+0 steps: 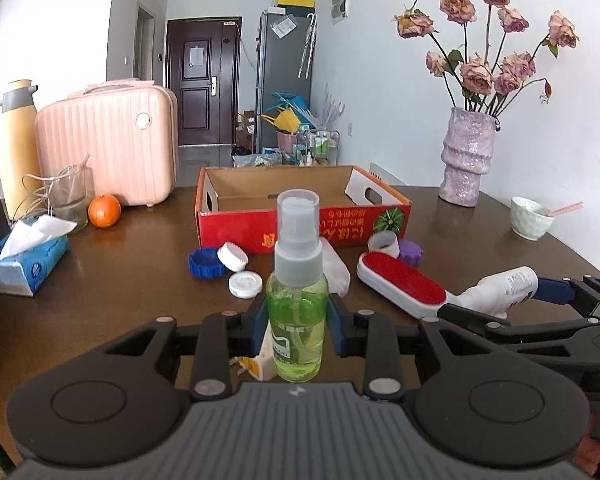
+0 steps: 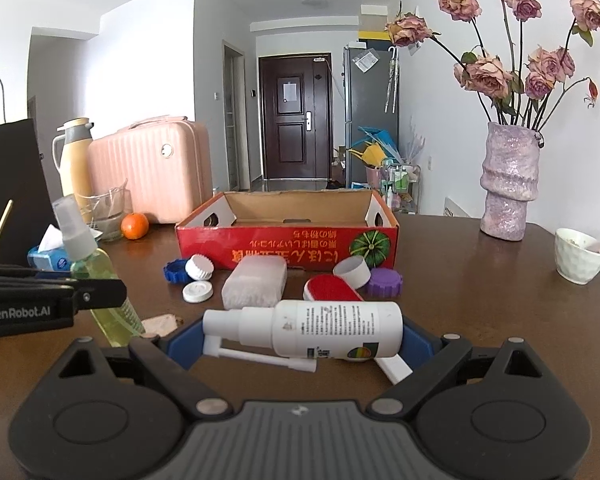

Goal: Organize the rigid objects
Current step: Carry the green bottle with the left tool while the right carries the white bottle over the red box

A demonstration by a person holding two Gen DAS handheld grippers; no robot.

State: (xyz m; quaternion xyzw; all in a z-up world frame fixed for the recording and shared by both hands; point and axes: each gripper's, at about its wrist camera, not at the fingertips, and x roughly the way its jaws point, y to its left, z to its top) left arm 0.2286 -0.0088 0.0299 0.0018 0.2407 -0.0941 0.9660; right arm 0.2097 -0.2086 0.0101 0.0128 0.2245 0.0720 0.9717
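Observation:
My left gripper (image 1: 298, 320) is shut on a green spray bottle (image 1: 298, 304), held upright above the brown table. My right gripper (image 2: 300, 340) is shut on a white spray bottle (image 2: 320, 332) that lies crosswise between its blue pads, nozzle to the left. In the left wrist view the white spray bottle (image 1: 500, 286) shows at the right; in the right wrist view the green spray bottle (image 2: 100, 280) shows at the left. Straight ahead stands an open red cardboard box (image 1: 300, 208) (image 2: 288, 240). A red-faced lint brush (image 1: 404, 282), a translucent case (image 2: 254, 282) and several caps lie before it.
On the left stand a pink case (image 1: 112, 144), a yellow thermos (image 1: 16, 140), a glass jar (image 1: 70, 196), an orange (image 1: 104, 210) and a tissue pack (image 1: 24, 256). A purple vase of dried roses (image 1: 466, 156) and a white cup (image 1: 530, 218) stand on the right.

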